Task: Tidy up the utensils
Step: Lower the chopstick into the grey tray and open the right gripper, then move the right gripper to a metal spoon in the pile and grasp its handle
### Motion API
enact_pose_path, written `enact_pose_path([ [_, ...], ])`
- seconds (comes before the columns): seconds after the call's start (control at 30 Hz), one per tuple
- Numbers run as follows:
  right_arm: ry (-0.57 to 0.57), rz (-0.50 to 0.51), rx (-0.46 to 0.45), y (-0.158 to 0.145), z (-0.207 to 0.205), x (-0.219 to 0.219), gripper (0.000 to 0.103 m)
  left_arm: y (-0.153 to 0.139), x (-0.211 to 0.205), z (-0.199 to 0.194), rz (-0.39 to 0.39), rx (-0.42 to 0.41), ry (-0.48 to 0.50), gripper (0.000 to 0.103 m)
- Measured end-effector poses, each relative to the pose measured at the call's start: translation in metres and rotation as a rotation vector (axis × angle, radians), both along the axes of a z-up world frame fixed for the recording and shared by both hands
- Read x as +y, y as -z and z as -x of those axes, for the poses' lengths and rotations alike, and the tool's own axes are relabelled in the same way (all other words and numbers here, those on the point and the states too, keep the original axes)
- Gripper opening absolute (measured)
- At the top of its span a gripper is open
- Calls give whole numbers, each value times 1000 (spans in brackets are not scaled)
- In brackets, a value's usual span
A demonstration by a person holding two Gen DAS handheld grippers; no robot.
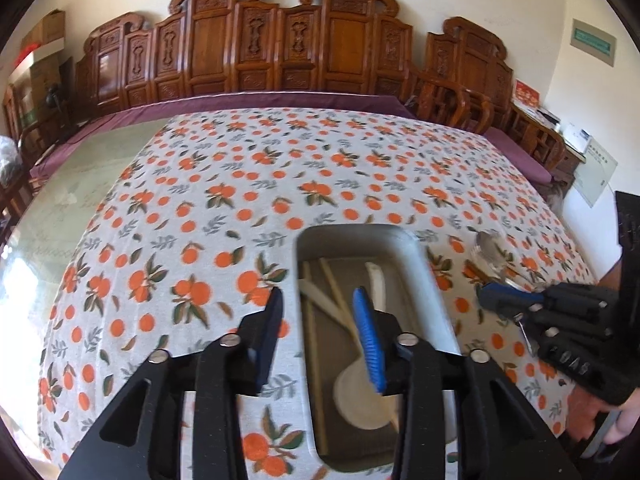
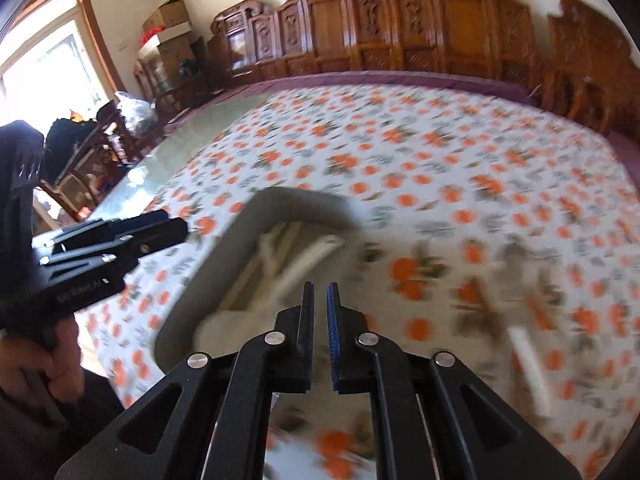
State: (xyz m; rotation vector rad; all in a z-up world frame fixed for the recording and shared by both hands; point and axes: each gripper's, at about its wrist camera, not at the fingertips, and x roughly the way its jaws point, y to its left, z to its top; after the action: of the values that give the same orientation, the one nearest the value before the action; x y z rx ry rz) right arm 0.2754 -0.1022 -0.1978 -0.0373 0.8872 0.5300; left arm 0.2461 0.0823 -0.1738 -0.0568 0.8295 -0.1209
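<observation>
A grey tray point(image 1: 430, 280) lies on the orange-print tablecloth and holds wooden chopsticks point(image 1: 310, 344) and white spoons point(image 1: 360, 392). My left gripper point(image 1: 320, 312) is open and empty, low over the tray's near left side. My right gripper point(image 1: 490, 300) is shut on a metal spoon point(image 1: 490, 250), right of the tray; the spoon's bowl points away. In the blurred right wrist view my right gripper point(image 2: 320, 304) is nearly closed, the tray point(image 2: 248, 216) lies ahead left, and the left gripper point(image 2: 176, 226) shows at left. A white utensil point(image 2: 528, 360) lies on the cloth at right.
The tablecloth point(image 1: 280, 184) covers a large glass-topped table; bare glass point(image 1: 64, 216) shows at left. Carved wooden chairs point(image 1: 280, 48) line the far edge and the right side. Boxes point(image 2: 168, 20) stand in the far left corner.
</observation>
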Motion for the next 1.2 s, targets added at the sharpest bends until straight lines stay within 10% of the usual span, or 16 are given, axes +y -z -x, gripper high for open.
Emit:
enact_pose_path([
  [0.27, 109, 87, -94, -11, 8, -92, 9, -5, -45, 6, -37, -22, 73, 72],
  [0.73, 200, 195, -86, 16, -14, -189, 31, 6, -119, 24, -53, -6, 171, 74],
  [1.2, 309, 73, 117, 74, -38, -226, 38, 19, -148, 29, -73, 17, 220, 74],
])
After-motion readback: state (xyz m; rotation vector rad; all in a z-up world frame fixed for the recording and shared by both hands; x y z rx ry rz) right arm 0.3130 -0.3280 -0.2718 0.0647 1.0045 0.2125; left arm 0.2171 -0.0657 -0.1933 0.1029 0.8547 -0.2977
